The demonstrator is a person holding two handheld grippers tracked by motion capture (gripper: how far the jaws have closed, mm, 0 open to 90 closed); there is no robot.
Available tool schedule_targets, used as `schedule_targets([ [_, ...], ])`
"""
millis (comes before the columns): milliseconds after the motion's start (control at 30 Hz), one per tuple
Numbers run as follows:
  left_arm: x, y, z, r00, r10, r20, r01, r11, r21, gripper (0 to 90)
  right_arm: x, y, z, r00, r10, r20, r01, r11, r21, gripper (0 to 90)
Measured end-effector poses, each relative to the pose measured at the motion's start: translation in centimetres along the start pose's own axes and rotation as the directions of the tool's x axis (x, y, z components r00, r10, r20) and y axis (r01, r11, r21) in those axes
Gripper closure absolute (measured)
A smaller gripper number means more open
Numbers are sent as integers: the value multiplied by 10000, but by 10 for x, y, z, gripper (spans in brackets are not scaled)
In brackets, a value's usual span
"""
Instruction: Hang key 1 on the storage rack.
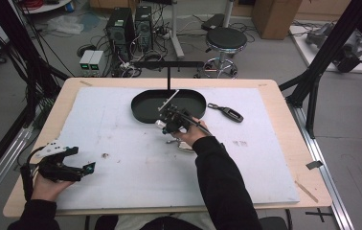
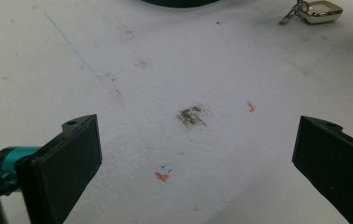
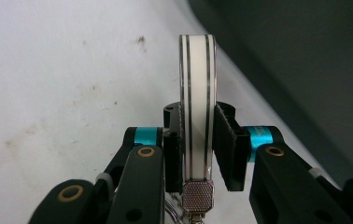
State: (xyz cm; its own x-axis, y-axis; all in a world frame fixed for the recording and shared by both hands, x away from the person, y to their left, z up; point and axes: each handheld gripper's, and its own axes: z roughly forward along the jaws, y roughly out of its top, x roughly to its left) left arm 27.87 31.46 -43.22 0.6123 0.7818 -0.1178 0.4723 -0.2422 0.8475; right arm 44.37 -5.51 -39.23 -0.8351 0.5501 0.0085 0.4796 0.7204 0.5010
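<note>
Care now — right tongs [image 3: 198,140] clamp the white key fob [image 3: 197,93]; lift level over the black tray [image 1: 143,112] rim. Left tongs [image 2: 193,154] rest open — empty.

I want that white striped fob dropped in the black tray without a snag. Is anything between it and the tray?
Nothing visible. The right claw grips the fob right at the near rim of the black tray; the black key fob lies off to the side.
</note>
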Motion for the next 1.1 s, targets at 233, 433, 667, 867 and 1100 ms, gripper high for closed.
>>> schedule_targets([
  [233, 0, 0, 1, 10000, 3, -29, -2, 10000, 33, 19, -19, -4, -41, 9979, 654, -46, -655, 9918, -1099, 752],
  [433, -2, 0, 1, 10000, 8, -30, -8, 10000, 48, 19, -28, -6, -72, 9961, 876, 123, -848, 9849, -1508, 752],
  [667, -2, 0, 2, 9999, -11, 119, 10, 9999, 132, 19, -35, -1, -91, 9941, 1025, 350, -945, 9786, -1827, 752],
  [867, -2, 0, 2, 9999, -39, 134, 38, 9999, 127, 19, -41, 7, -105, 9924, 1169, 381, -1056, 9692, -2226, 752],
  [1100, -1, -1, 3, 10000, -10, 94, 8, 9999, 143, 19, -42, 17, -116, 9937, 1039, 409, -918, 9687, -2308, 752],
])
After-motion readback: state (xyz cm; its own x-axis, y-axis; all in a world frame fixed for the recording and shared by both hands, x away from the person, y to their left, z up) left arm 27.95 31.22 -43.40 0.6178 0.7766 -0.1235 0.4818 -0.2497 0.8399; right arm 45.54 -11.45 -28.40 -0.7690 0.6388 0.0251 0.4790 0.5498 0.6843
